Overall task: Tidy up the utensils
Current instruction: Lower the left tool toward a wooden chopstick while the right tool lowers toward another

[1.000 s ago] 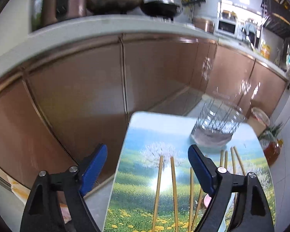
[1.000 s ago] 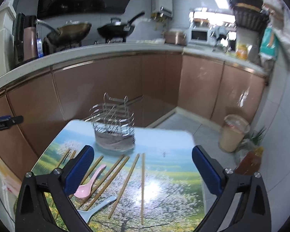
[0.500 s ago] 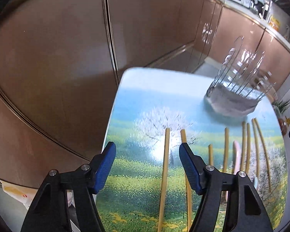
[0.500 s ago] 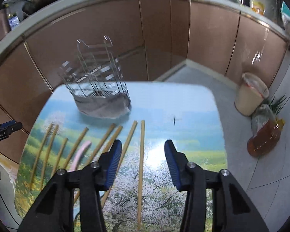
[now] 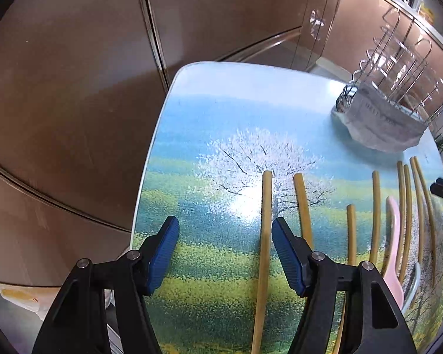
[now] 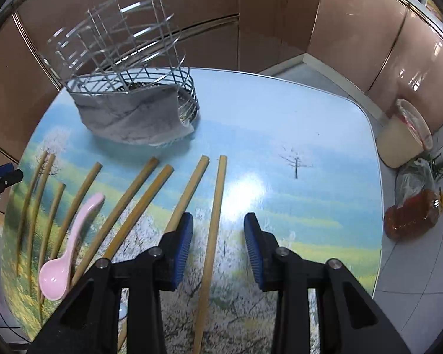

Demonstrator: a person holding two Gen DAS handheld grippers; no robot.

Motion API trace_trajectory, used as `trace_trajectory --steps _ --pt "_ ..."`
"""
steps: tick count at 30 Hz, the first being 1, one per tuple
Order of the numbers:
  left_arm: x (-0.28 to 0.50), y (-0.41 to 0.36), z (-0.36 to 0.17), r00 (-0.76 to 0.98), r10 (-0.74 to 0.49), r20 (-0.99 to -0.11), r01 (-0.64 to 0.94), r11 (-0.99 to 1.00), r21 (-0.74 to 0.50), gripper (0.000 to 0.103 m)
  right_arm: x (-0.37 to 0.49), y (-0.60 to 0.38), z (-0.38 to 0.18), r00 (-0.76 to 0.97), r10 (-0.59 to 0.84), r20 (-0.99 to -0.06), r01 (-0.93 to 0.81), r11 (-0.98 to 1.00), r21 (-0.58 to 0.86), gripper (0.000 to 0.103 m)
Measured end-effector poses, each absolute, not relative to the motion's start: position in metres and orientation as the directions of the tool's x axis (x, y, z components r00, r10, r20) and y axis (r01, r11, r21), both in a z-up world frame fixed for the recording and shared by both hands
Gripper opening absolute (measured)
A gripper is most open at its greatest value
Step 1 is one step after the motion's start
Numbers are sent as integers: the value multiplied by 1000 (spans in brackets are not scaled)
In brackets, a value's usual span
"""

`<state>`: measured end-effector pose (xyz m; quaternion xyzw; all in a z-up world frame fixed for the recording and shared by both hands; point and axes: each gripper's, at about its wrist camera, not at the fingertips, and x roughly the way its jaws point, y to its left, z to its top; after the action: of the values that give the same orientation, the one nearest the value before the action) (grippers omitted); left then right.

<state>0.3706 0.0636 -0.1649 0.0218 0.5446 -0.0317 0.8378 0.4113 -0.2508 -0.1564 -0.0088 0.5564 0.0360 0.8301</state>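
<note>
A wire rack (image 6: 127,67) with a grey cloth (image 6: 133,118) stands at the table's (image 6: 310,118) far side; chopsticks and a pink spoon (image 6: 71,242) lie fanned before it. The right gripper (image 6: 218,236), jaws just closing yet still apart, straddles the rightmost chopstick (image 6: 212,236). The left gripper (image 5: 224,242), open, has the leftmost chopstick (image 5: 264,236) just inside its right pad, untouched

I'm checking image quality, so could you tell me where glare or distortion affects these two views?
Left wrist view: bright glare on the table beside a chopstick; fisheye bends the cabinet edges. Right wrist view: glare patch on the tabletop, the wire rack looks stretched.
</note>
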Motion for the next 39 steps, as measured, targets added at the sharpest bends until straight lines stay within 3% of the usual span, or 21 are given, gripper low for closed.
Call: trace_trajectory --steps 8,19,33,39 --pt "379 64 -173 393 -31 -919 95 995 8 64 427 -246 -166 340 29 -940 -101 995 -6 28" --pt "392 58 -179 376 -20 -926 120 992 27 55 441 -244 -178 311 14 -950 -128 991 -27 20" --pt "407 42 -183 361 -2 -933 159 985 60 54 461 -236 -179 313 28 -949 -141 990 -17 20" --pt "424 43 -186 307 -26 -952 144 989 19 55 468 -230 -180 268 28 -963 -167 986 -18 20"
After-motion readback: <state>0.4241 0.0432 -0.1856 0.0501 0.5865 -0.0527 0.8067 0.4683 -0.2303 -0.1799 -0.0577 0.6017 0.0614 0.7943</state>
